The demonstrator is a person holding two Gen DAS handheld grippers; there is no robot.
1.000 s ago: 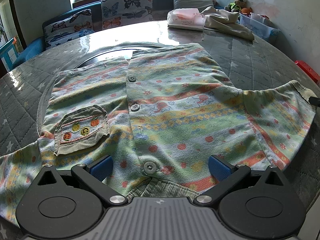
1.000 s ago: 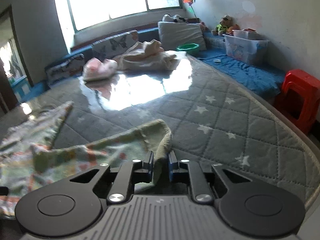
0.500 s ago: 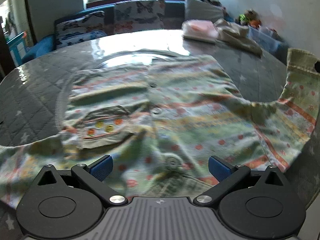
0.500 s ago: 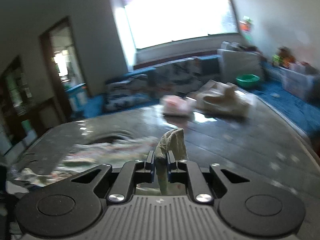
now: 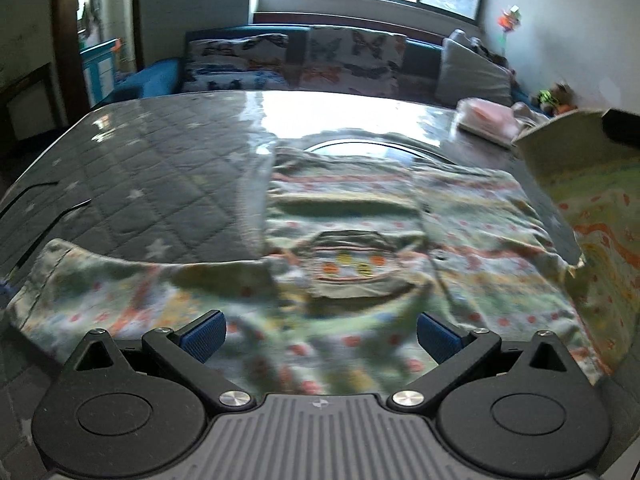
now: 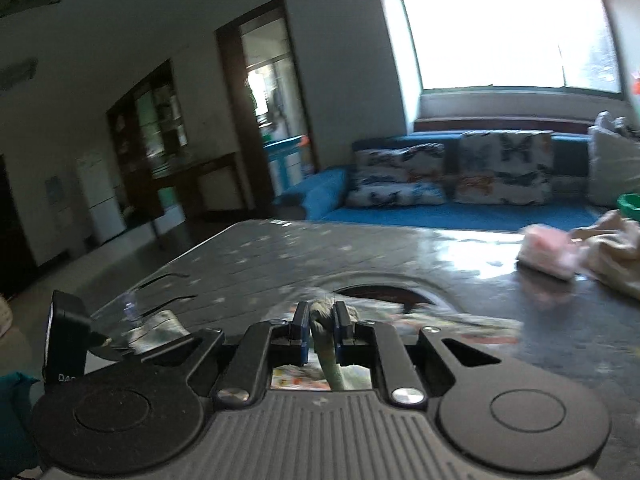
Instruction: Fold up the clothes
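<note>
A pastel striped child's shirt (image 5: pixel 360 216) with a corduroy pocket (image 5: pixel 352 264) lies spread on the grey quilted table (image 5: pixel 160 184). My left gripper (image 5: pixel 320 336) hovers open over its near hem, with nothing between the blue pads (image 5: pixel 204 336). The shirt's left sleeve (image 5: pixel 120 292) lies flat toward the table's left edge. Its right sleeve (image 5: pixel 592 208) is lifted off the table at the right. My right gripper (image 6: pixel 321 316) is shut on that sleeve's cuff (image 6: pixel 326 344), which hangs down between the fingers. The rest of the shirt is mostly hidden below it.
A pink folded pile (image 6: pixel 548 252) and a beige garment (image 6: pixel 612 248) sit at the table's far right. A blue sofa with butterfly cushions (image 6: pixel 504 168) runs under the window. A round opening (image 6: pixel 384 294) shows in the table's middle. A doorway (image 6: pixel 272 120) is at the left.
My right gripper has lifted the sleeve cuff off the table and swung left over the shirt. My left gripper has shifted left along the hem, staying open.
</note>
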